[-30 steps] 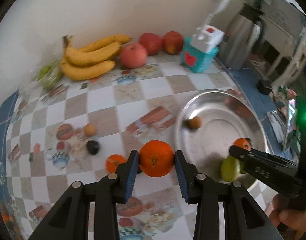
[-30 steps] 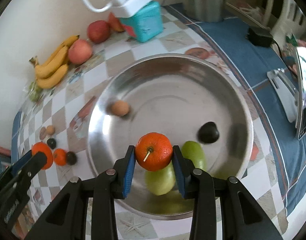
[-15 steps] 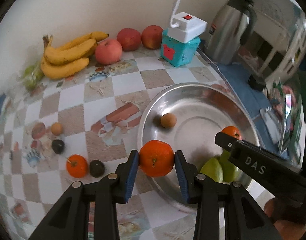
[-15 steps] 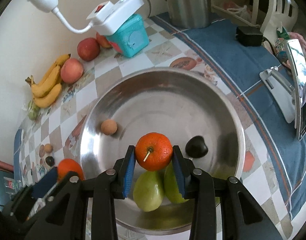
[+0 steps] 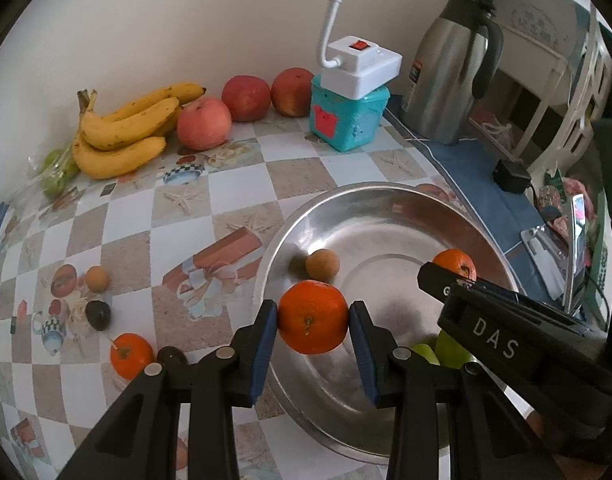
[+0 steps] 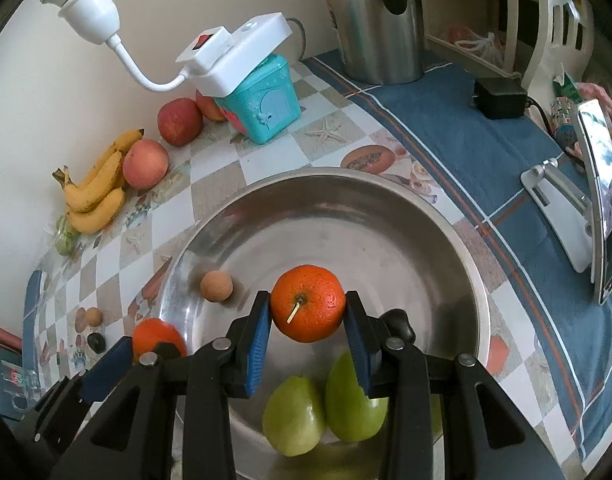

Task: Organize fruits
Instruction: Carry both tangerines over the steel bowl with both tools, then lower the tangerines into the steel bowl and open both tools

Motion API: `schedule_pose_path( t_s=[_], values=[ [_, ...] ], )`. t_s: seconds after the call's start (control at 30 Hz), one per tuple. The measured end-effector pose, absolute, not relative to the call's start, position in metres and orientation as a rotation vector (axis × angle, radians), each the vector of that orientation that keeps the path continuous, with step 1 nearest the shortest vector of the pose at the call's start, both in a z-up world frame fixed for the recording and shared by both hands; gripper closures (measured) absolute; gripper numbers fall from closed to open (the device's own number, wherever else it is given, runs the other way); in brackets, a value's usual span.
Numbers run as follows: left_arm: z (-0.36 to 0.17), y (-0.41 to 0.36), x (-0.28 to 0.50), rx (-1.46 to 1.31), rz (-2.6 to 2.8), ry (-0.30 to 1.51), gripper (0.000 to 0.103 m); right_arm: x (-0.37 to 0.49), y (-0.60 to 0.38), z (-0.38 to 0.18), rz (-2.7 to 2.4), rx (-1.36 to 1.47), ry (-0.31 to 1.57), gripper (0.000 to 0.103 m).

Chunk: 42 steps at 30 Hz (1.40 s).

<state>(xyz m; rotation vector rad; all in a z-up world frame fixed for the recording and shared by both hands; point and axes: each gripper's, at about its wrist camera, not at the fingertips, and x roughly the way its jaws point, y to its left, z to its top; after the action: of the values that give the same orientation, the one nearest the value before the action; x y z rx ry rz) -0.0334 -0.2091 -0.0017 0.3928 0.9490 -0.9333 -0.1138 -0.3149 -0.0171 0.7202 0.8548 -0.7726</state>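
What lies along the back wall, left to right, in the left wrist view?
Bag of green fruit → bananas → pink apple → red apple → second red apple → teal box → steel thermos.

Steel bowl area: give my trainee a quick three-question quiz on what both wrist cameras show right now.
1. True or false: each gripper grips a tangerine.
2. Which lies inside the steel bowl? A) bananas B) two green pears C) red apples
3. Fill in: the white power strip sits on the ____ box.

Key: 1 true: left gripper, right gripper. 2 B. 3 turquoise.
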Motion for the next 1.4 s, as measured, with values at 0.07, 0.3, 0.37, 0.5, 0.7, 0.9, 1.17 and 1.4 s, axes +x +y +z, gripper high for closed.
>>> schedule_pose_path(
  t_s=[0.07,0.3,0.37,0.5,0.7,0.9,1.17,1.4],
  values=[
    [-0.003,-0.211,-0.036,0.404,-0.931,0.943,0.063,-0.113,-0.316,-0.019,-0.767,0.723,0.856,0.065],
    [-0.009,-0.214,-0.035,0.417,-0.921,0.955,0.063,-0.111,-0.317,-0.023,-0.756,0.728,0.863,0.065],
    [-0.009,-0.214,-0.035,0.421,-0.919,0.958,0.063,-0.111,-0.317,-0.023,-0.755,0.728,0.865,0.065],
    [-0.010,-0.215,-0.036,0.429,-0.917,0.959,0.063,-0.111,-0.317,-0.026,-0.753,0.733,0.875,0.065],
    [-0.012,-0.217,-0.035,0.438,-0.918,0.971,0.063,-0.110,-0.316,-0.029,-0.749,0.735,0.888,0.065],
    [-0.012,-0.216,-0.035,0.441,-0.921,0.981,0.062,-0.109,-0.316,-0.031,-0.751,0.735,0.895,0.065],
    [-0.010,-0.217,-0.038,0.449,-0.933,0.970,0.055,-0.111,-0.316,-0.030,-0.763,0.741,0.891,0.065],
    [-0.006,-0.217,-0.037,0.444,-0.934,0.970,0.055,-0.112,-0.316,-0.024,-0.781,0.735,0.880,0.057]
  ],
)
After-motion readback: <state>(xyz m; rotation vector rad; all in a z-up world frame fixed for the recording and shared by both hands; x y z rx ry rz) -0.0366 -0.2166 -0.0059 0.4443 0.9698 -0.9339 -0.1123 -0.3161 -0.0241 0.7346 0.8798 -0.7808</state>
